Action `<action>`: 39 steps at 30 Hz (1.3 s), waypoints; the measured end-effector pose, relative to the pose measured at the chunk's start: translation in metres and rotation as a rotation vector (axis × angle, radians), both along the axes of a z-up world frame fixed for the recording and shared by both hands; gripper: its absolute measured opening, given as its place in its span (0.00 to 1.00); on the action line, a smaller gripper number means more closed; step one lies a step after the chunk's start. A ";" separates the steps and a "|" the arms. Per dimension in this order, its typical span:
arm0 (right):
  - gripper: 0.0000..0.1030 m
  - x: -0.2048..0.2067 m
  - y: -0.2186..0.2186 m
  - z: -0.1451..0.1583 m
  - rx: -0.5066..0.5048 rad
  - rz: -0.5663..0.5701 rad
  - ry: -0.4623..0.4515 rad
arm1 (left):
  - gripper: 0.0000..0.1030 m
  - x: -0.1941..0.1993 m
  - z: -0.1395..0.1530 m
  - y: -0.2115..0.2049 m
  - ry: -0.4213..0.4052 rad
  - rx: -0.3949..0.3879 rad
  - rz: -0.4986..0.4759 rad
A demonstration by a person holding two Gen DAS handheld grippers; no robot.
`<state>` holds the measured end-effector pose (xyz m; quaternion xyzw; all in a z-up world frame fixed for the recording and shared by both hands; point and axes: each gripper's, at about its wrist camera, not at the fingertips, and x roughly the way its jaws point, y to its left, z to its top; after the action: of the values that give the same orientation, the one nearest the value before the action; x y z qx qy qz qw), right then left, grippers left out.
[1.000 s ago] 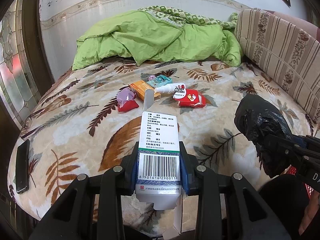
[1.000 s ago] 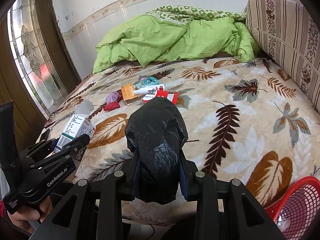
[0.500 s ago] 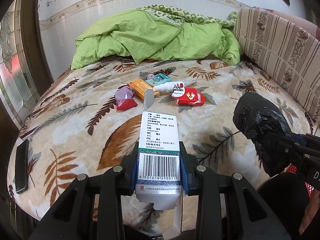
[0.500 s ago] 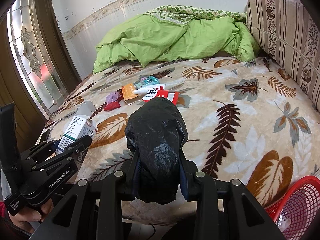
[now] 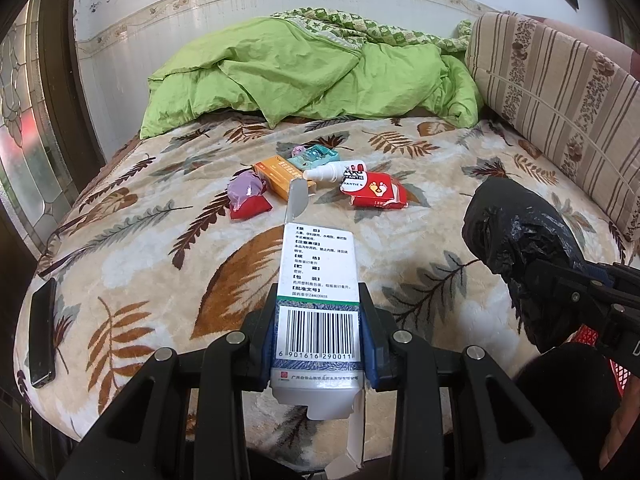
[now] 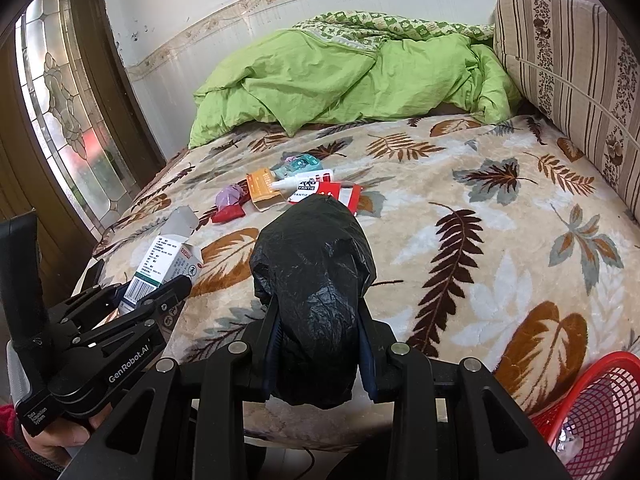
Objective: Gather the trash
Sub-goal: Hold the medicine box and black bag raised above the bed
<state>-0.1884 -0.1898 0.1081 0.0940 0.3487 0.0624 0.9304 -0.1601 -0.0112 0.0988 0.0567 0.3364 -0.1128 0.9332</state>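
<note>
Left gripper (image 5: 318, 328) clamped on a white medicine box (image 5: 318, 280), barcode side up, flaps open at both ends; box held above the near edge of the leaf-print bedspread (image 5: 160, 248). Right gripper (image 6: 316, 344) clenched on a crumpled black plastic bag (image 6: 314, 272), held to the right of the box. Mid-bed, a loose cluster of trash: orange box (image 5: 276, 174), white spray bottle (image 5: 334, 170), red packet (image 5: 378, 190), teal item (image 5: 314, 156), purple-and-red wrapper (image 5: 248, 196). Red mesh basket (image 6: 596, 400) off the bed's near right corner. Green quilt (image 5: 312, 72) bunched at the far side. Black phone (image 5: 42, 338) near the left edge.
</note>
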 end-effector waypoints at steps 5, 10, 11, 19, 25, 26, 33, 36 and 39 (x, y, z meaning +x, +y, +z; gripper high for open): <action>0.33 0.000 -0.001 0.000 0.000 -0.002 0.001 | 0.32 0.000 0.000 -0.001 0.001 0.000 0.000; 0.33 0.000 -0.001 0.000 0.000 -0.001 0.000 | 0.32 0.000 0.000 -0.001 0.001 0.001 -0.001; 0.33 0.000 -0.001 0.000 0.000 -0.002 0.000 | 0.32 0.000 0.000 -0.002 0.001 0.001 0.000; 0.33 0.000 -0.001 0.000 0.001 -0.001 0.001 | 0.32 -0.001 -0.001 -0.003 0.003 0.003 -0.002; 0.33 0.000 -0.001 0.001 0.003 -0.002 0.001 | 0.32 0.000 0.000 -0.004 0.003 0.004 -0.002; 0.33 0.000 -0.001 0.001 0.004 -0.002 0.001 | 0.32 -0.001 0.000 -0.004 0.003 0.004 -0.003; 0.33 -0.001 0.001 0.001 0.004 -0.002 0.002 | 0.32 -0.001 0.000 -0.006 0.005 0.005 -0.001; 0.33 -0.001 -0.001 0.001 0.005 -0.001 0.001 | 0.32 -0.001 0.000 -0.006 0.004 0.005 -0.001; 0.33 -0.002 0.000 0.001 0.006 -0.002 0.001 | 0.32 -0.001 0.000 -0.007 0.005 0.006 -0.003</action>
<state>-0.1901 -0.1899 0.1095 0.0970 0.3489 0.0626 0.9300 -0.1613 -0.0181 0.0986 0.0597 0.3390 -0.1133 0.9320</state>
